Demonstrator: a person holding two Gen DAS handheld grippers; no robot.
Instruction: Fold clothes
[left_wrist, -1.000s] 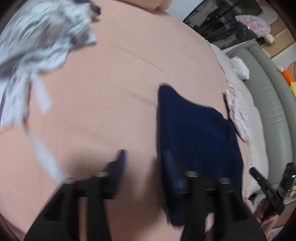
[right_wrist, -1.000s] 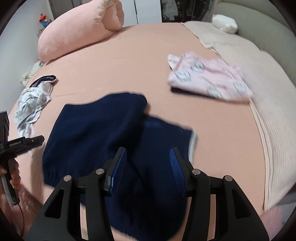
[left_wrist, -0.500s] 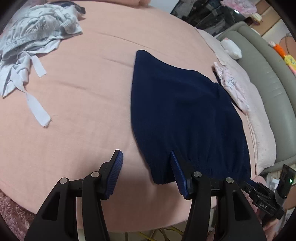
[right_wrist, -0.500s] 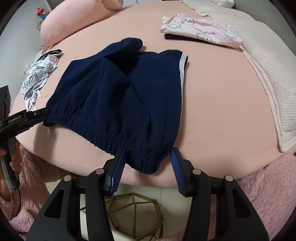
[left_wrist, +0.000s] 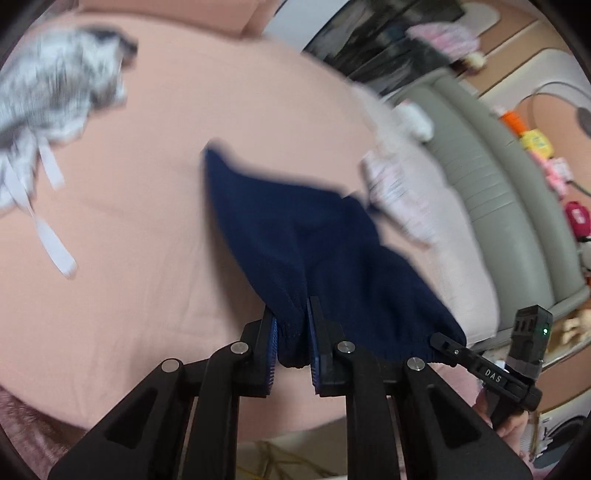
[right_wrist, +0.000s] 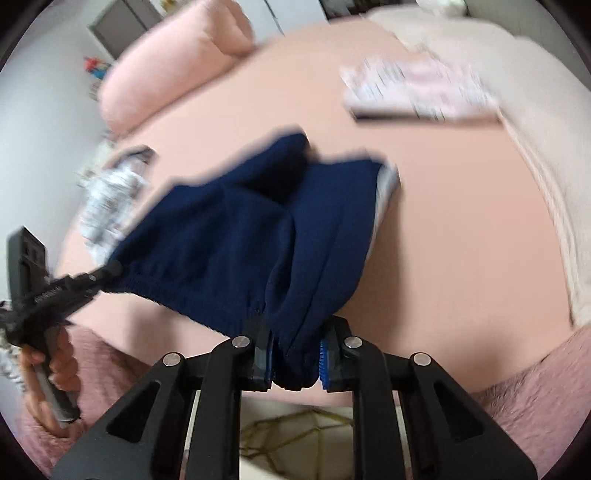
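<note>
The navy shorts (left_wrist: 295, 251) are spread over the middle of the peach bed (left_wrist: 147, 206), with the elastic waistband lifted at the lower edge. One end of the waistband has just been clamped by the left gripper (left_wrist: 291, 336), the other end by the right gripper (right_wrist: 295, 350); both jaws have just closed on the fabric. A pink garment (right_wrist: 417, 88) is seen folded at the upper right.

Pink bolster pillow (right_wrist: 173, 70) at the bed's (left_wrist: 140, 206) far end — grey-green sofa (left_wrist: 491, 184) alongside — gold wire frame (right_wrist: 295, 439) below.
</note>
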